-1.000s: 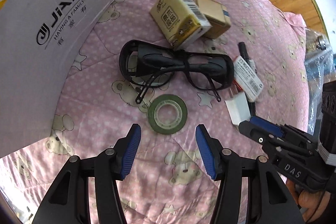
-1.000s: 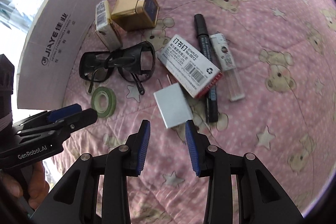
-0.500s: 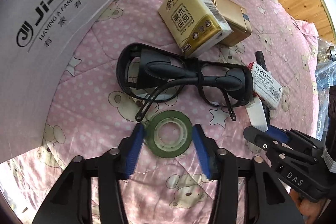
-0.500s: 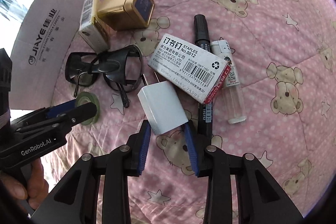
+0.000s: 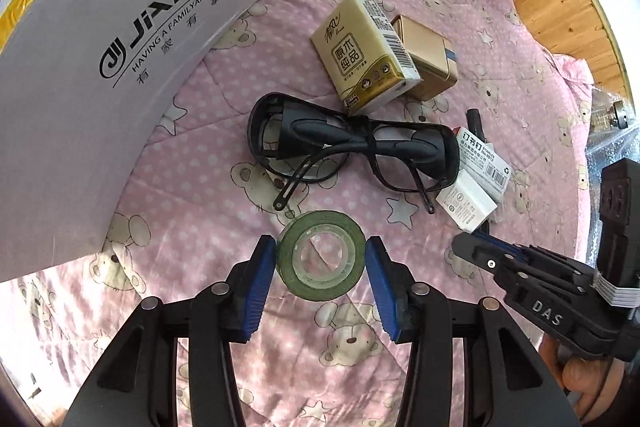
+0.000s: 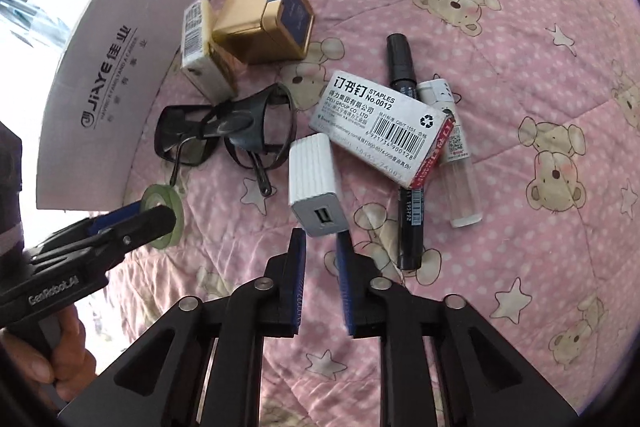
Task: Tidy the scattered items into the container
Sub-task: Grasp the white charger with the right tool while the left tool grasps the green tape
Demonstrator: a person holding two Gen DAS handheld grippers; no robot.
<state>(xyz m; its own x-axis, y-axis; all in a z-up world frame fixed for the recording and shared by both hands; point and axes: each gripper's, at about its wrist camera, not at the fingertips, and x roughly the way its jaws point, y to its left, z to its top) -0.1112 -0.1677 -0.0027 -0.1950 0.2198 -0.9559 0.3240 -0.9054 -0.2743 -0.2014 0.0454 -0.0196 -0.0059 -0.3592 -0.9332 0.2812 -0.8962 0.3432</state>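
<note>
A green tape roll (image 5: 304,283) lies on the pink quilt between the blue pads of my left gripper (image 5: 320,259), which press it from both sides. In the right wrist view the same roll (image 6: 176,207) shows behind that gripper's finger. My right gripper (image 6: 321,239) has its jaws narrowed, its tips pinching the near end of a white USB charger (image 6: 314,175). The charger is rolled onto its side with its port facing the camera. The white cardboard box (image 5: 120,67) stands at the left.
Black safety glasses (image 5: 352,151) lie just beyond the tape. A tissue pack (image 5: 360,55) and a gold box (image 5: 432,63) sit farther back. A staples box (image 6: 384,123) rests across a black marker (image 6: 404,67) and a clear bottle (image 6: 460,163). A hand holds each gripper.
My left gripper moved forward and closed around the tape roll. My right gripper advanced and narrowed onto the charger, which rolled from flat onto its side.
</note>
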